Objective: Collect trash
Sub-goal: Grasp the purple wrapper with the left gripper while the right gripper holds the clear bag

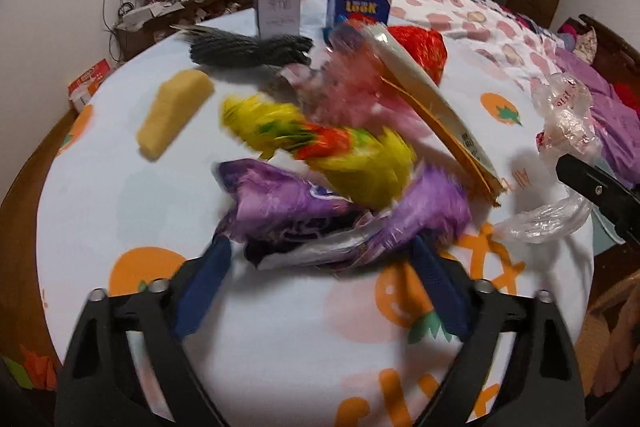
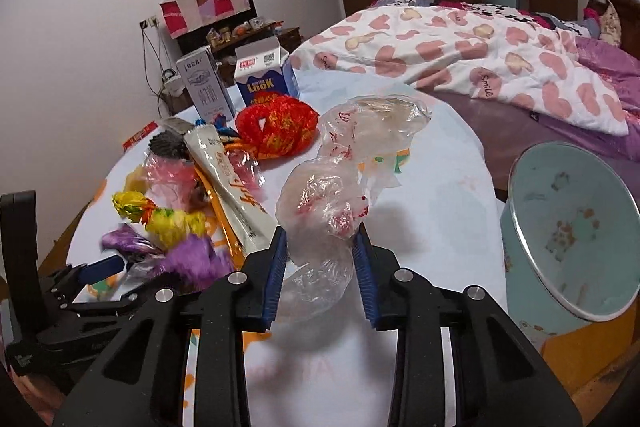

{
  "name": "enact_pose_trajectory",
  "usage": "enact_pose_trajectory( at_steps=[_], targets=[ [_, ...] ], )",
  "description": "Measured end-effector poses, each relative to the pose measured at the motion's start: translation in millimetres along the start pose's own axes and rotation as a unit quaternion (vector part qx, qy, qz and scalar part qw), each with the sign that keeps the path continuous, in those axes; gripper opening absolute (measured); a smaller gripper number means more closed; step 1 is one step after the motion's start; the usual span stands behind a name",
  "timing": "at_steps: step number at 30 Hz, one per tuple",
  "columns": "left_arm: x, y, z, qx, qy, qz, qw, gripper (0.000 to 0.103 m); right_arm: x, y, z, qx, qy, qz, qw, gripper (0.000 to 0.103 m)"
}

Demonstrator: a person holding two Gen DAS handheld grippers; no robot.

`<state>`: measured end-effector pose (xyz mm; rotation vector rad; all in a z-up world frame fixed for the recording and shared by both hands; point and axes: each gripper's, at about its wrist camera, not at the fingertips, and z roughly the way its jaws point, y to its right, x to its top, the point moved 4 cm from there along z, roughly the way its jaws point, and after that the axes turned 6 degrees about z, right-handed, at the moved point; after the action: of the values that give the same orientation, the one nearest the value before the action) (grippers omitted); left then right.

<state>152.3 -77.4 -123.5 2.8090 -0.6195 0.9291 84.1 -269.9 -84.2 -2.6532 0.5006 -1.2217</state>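
Our right hand-held gripper (image 2: 320,247) squeezes the clear bag (image 2: 320,211); our left hand-held gripper (image 1: 320,247) is wide around the purple wrapper (image 1: 280,199).

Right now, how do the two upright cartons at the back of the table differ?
The grey carton is taller and slimmer with a flat top; the blue LOOK milk carton is shorter and wider with a gabled top. The grey carton is pale with faint print, the blue one has bold yellow lettering. In the right wrist view the grey carton stands left of the blue one. Both are upright, side by side, and untouched.
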Motion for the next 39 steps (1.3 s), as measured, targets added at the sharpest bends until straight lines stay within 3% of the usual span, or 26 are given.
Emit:
enact_pose_trajectory(
  at_steps=[2, 11, 12, 13, 29, 39],
  targets=[
    [-3, 2, 4, 0.004, -0.012, 0.001, 0.9999, 0.068, -3, 2, 3, 0.002, -0.008, 0.01, 1.0, 0.034],
    [-5, 8, -4, -0.016, 0.01, 0.012, 0.9998, 0.026, -3, 0, -2, 0.002, -0.001, 0.012, 1.0, 0.034],
    [-5, 9, -6, -0.016, 0.013, 0.013, 0.9997, 0.013, -3, 1, -3, 0.002, 0.002, 0.013, 1.0, 0.034],
    [-5, 9, -8, -0.02, 0.015, 0.013, 0.9996, 0.01, -2, 1, -5, 0.003, 0.004, 0.014, 1.0, 0.034],
    [-2, 2, -48, -0.022, 0.049, 0.01, 0.9985, 0.01, 0, 7, -23, -0.003, 0.026, 0.021, 0.999, 0.034],
    [10, 3, -85, -0.037, 0.093, 0.01, 0.9949, 0.006, 2, 11, -27, 0.0, 0.031, 0.027, 0.999, 0.034]
  ],
)
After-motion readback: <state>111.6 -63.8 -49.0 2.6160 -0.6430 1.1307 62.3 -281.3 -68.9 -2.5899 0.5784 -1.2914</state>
